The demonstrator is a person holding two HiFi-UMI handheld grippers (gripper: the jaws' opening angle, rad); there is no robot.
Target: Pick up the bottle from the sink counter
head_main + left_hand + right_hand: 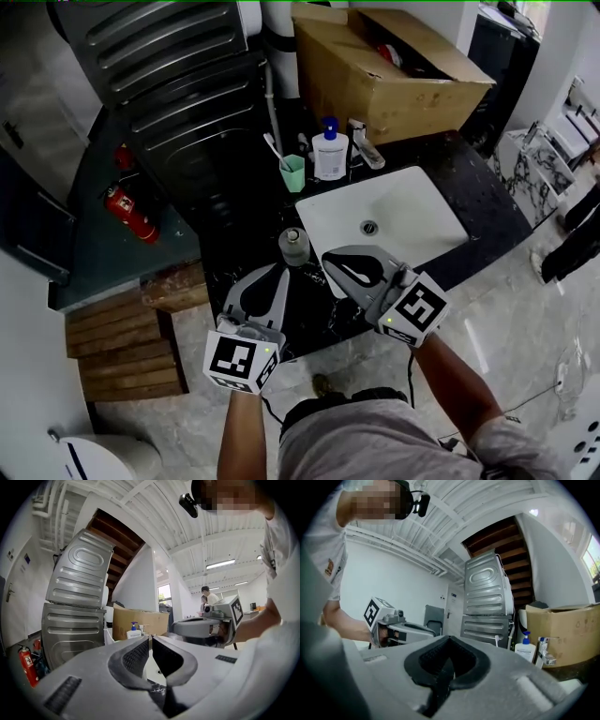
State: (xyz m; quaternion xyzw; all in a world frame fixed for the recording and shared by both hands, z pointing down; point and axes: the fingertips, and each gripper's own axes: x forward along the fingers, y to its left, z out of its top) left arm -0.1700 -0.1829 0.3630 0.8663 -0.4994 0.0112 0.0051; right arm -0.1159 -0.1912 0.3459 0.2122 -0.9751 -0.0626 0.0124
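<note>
A small clear bottle [293,246] with a grey cap stands upright on the black sink counter [234,234], just left of the white basin [412,220]. A white pump bottle [329,150] with a blue top stands at the back by the faucet [364,142], and shows too in the left gripper view [134,632] and the right gripper view [525,648]. My left gripper [280,271] hovers just in front of the small bottle, shut and empty [150,638]. My right gripper [328,258] is to the bottle's right over the basin's near corner, shut and empty [450,638].
A green cup [292,172] with a toothbrush stands left of the pump bottle. A cardboard box [375,70] fills the counter's back. Stacked metal appliances [178,66] stand at the left, with a fire extinguisher [129,214] and wooden steps [127,337] below. A person [208,595] stands far off.
</note>
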